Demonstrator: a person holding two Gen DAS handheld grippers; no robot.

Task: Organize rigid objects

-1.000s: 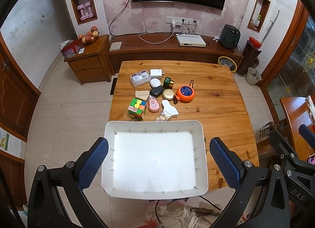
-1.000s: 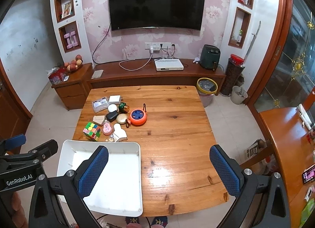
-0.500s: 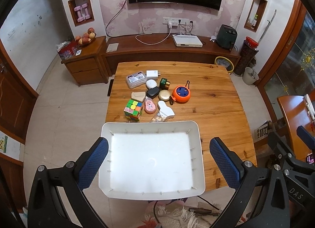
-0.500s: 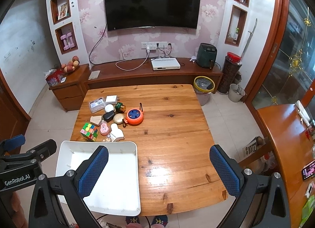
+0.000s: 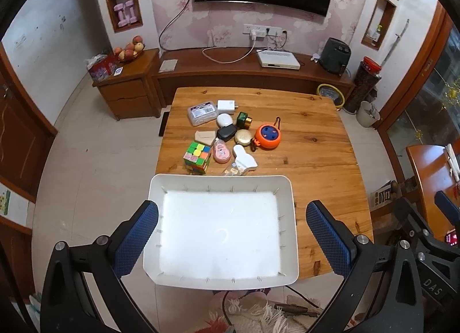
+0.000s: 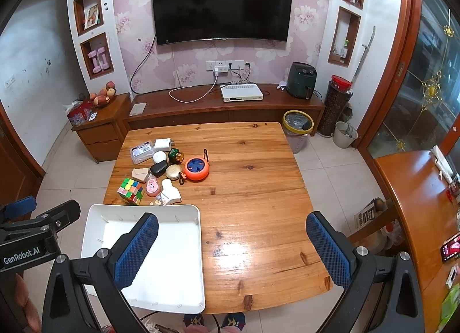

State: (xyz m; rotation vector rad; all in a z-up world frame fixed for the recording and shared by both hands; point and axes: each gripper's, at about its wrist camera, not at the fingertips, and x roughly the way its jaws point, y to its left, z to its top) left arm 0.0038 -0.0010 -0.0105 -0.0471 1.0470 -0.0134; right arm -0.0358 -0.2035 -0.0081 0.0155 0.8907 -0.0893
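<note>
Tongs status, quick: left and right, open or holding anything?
Left tongs: open, holding nothing, above the white tray.
Right tongs: open, holding nothing, above the wooden table.

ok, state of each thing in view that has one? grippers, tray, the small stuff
Left gripper: open, holding nothing.
Right gripper: open, holding nothing.
Tray: empty, on the table's near edge.
Cube: on the table, outside the tray, scrambled.
Orange reel: lying flat on the table.
Clear box: closed.
TV: off.
</note>
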